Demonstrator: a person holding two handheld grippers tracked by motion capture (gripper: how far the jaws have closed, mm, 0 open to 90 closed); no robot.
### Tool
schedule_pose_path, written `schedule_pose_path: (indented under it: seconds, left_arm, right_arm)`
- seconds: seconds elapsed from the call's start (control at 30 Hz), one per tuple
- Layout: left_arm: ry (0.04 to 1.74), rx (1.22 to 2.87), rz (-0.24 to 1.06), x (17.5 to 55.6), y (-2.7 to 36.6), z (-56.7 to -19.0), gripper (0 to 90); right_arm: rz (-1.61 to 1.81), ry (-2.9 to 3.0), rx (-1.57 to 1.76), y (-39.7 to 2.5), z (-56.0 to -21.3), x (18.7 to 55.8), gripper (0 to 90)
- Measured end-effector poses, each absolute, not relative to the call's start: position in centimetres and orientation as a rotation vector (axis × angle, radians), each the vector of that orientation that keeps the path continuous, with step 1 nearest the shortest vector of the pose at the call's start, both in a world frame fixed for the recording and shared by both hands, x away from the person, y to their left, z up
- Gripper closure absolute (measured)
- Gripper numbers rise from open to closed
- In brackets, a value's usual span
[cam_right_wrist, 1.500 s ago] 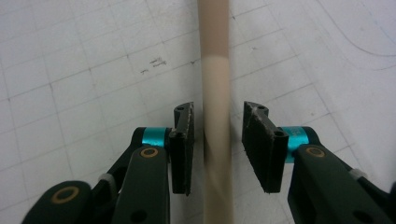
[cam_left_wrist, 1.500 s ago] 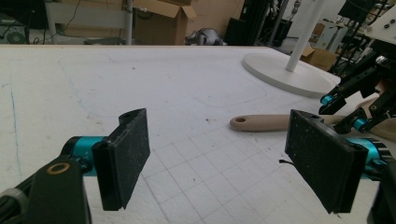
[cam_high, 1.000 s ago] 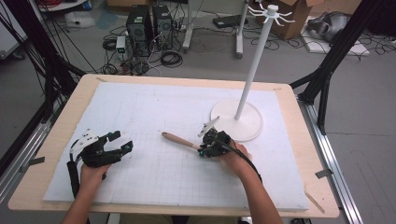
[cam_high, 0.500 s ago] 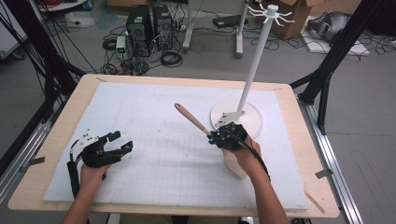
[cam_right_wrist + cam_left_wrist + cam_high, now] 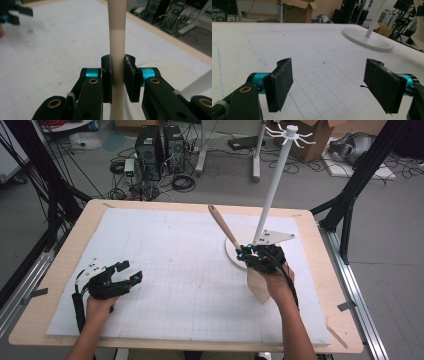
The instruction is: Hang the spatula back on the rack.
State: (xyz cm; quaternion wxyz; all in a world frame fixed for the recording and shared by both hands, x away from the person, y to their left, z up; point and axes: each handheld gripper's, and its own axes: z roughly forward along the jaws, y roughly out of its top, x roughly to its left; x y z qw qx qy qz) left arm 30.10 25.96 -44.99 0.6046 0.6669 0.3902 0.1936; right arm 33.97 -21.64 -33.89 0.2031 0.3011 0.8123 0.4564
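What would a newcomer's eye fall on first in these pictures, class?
First, the right gripper, raised near the table's right side and shut on a wooden spatula whose handle slants up and away. Just behind it stands a tall white hook stand on a round base. At the near left, the left gripper rests open.

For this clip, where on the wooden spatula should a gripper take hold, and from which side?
Probably on the slim round handle of the wooden spatula, closing across it from the two sides: it is narrow enough to fit between flat pads. The right gripper does just that, clamped on the shaft near the blade end, handle pointing up and away. The left gripper rests open on the table.
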Motion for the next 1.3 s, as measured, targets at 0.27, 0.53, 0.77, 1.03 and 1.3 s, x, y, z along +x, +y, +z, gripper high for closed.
schedule_pose_path:
  seconds: [0.27,0.53,0.77,1.03,1.3]
  left_arm:
    - [0.901,1.548,0.451,30.1,26.0,-45.0,23.7]
    - [0.894,1.545,0.448,30.0,25.8,-45.0,23.7]
    - [0.887,1.539,0.449,30.0,25.8,-45.0,23.6]
    - [0.881,1.543,0.451,30.0,25.7,-45.0,23.6]
    - [0.883,1.539,0.453,29.9,25.7,-44.9,23.6]
  right_arm:
    - [1.347,2.090,0.847,-23.6,-32.6,32.8,78.1]
    - [1.409,1.893,0.866,-25.9,-31.2,31.2,78.1]
    - [1.461,1.721,0.912,-28.4,-29.9,30.2,78.1]
    - [1.482,1.630,0.942,-30.4,-28.2,30.2,78.2]
    - [1.491,1.590,0.949,-30.9,-26.5,31.1,78.2]
